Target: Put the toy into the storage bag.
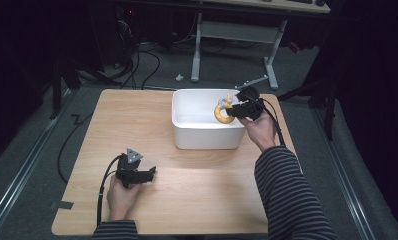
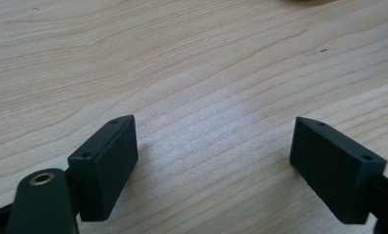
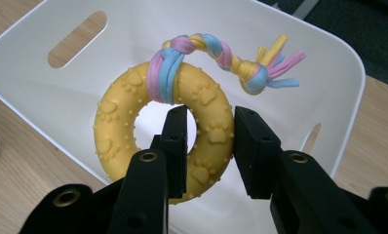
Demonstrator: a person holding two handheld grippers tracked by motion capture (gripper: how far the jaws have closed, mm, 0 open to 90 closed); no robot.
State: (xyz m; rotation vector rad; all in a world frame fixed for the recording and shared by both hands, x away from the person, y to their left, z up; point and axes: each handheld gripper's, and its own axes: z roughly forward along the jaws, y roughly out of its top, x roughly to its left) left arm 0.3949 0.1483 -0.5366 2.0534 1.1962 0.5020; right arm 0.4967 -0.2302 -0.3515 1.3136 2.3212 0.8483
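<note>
1. Resting low over the pale wooden table (image 1: 187, 200), nearest the person, the left gripper (image 1: 148, 173) has its jaws standing wide apart with nothing but bare wood grain between them, as the left gripper view shows.
2. Farther out, the right gripper (image 3: 210, 146) is clamped across one side of a yellow rubber ring toy embossed with paw prints (image 3: 119, 122), one jaw inside the ring's hole and the other on its outer edge.
3. The ring hangs in the grip above the open white plastic bin with slotted handles (image 3: 338, 78), which sits toward the far right of the table in the high view; the toy is not yet resting on the bin's floor.
4. A braided pink, blue and yellow fabric rope (image 3: 221, 51) is looped around the top of the ring and ends in a loose fringe.
5. The toy looks light and somewhat springy; its raised texture should keep the pads from slipping. The thick ring wall is the sound place to hold it, since the soft, floppy rope would sag and swing.
</note>
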